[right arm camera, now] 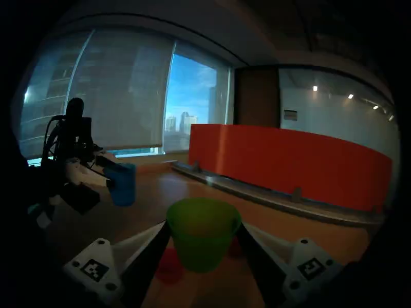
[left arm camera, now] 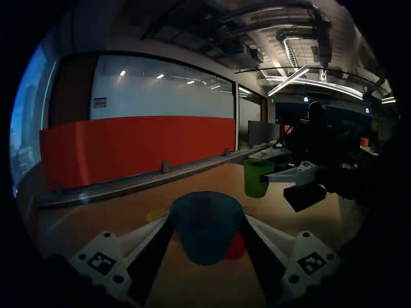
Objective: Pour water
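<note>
Facing an orange panel (left arm camera: 138, 146) that is standing along the far edge of a wooden surface (left arm camera: 205, 177). Holding the left hand-held gripper (left arm camera: 207, 226) out over that surface, its fingers pressing on both sides of a blue cup (left arm camera: 207, 233) and carrying it upright. Holding the right hand-held gripper (right arm camera: 203, 231) out the same way, both fingers squeezing a green cup (right arm camera: 203, 236), also upright. Catching, in the left gripper view, the green cup farther off to the right, looking lifted off the surface. Catching, in the right gripper view, the blue cup off to the left, likewise looking raised. Carrying the two cups well apart, mouths up. Not managing to tell whether either cup is holding water. Lying on the surface under the cups and partly hidden: a red thing (right arm camera: 169, 267) and a yellow bit (left arm camera: 154, 214).
</note>
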Available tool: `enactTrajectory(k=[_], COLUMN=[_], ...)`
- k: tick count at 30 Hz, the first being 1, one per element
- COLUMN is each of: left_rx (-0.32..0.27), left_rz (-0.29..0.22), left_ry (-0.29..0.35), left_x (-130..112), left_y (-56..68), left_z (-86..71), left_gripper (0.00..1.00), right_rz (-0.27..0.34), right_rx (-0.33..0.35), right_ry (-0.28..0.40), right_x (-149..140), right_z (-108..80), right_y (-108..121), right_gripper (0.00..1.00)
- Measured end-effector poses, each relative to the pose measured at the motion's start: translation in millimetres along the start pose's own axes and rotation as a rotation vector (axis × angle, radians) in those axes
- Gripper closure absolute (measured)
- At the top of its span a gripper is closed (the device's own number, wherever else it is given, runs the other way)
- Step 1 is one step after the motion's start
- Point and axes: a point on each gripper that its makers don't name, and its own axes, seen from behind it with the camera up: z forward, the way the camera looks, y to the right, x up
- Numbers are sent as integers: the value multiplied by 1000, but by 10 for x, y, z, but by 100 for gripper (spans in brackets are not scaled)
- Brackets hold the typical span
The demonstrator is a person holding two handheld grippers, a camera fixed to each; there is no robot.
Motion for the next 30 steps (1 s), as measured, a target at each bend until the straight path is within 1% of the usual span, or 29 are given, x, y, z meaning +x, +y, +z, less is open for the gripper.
enactTrajectory(k=[6, 12, 18, 25, 30], left_rx=[7, 0, 1, -1, 15], left_rz=[-2, -1, 15, 46, 84], left_ry=[17, 30, 37, 50, 65], left_x=[54, 103, 147, 250, 364], left_y=[-27, -4, 3, 23, 6], left_z=[0, 14, 29, 39, 26], left_gripper=[14, 14, 14, 14, 14], right_rz=[-3, -6, -16, -37, -46], right_rx=[-1, 5, 14, 61, 100], right_ry=[20, 30, 29, 19, 15], right_x=[71, 103, 115, 106, 63], right_z=[-22, -33, -37, -18, 14], right_y=[-4, -24, -57, -221, -381], right_gripper=[8, 8, 9, 9, 10])
